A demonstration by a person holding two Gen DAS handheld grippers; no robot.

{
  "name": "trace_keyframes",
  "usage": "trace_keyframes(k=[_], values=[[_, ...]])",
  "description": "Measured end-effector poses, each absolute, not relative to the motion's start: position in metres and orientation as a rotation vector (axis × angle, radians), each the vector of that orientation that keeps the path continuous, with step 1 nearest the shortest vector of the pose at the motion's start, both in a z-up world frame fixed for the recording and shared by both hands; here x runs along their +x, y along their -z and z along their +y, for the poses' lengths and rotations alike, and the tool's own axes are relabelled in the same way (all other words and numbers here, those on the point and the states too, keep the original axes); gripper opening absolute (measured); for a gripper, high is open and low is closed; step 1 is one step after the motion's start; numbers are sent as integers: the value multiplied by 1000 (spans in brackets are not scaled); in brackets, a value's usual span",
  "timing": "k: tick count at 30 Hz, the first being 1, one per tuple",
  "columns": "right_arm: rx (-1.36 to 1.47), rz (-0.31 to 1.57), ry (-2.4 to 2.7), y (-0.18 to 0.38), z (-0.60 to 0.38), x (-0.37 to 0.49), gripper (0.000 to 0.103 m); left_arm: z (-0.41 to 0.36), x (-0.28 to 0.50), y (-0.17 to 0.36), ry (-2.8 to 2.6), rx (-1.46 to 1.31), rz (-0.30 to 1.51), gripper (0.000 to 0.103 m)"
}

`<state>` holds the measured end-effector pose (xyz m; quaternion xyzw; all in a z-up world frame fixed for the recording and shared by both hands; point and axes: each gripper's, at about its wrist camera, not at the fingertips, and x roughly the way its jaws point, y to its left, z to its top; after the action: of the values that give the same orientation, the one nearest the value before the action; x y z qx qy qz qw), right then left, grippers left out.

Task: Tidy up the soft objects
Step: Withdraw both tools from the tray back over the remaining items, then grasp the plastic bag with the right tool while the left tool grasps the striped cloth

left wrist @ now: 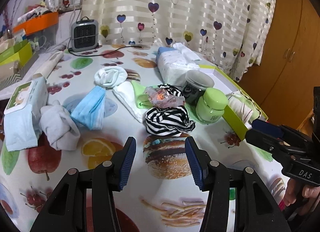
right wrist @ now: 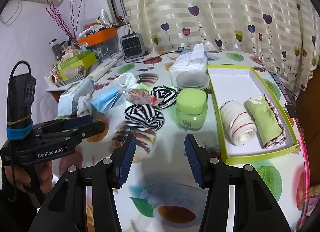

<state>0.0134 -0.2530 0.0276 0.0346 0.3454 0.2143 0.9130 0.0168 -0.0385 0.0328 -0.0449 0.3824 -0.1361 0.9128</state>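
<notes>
Striped cloth [right wrist: 144, 117] half hides its twin [right wrist: 165, 95] under a wrapper; each gripper [left wrist: 160, 160] [right wrist: 158, 159] gapes, empty.

Two striped bundles [right wrist: 144, 117], two rolled towels [right wrist: 239, 126], two jars [right wrist: 191, 109].

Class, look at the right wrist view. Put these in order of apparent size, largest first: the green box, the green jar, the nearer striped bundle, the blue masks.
1. green box
2. green jar and nearer striped bundle: they look alike, so no ranking between them
3. blue masks, though they lie farther back, so nearness may mislead
</notes>
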Motion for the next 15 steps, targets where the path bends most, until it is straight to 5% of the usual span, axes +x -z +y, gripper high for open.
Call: trace_keyframes(k=[15], values=[[38, 693, -496, -33, -232, 27, 52, -24, 25, -30, 258, -126, 805, 50]])
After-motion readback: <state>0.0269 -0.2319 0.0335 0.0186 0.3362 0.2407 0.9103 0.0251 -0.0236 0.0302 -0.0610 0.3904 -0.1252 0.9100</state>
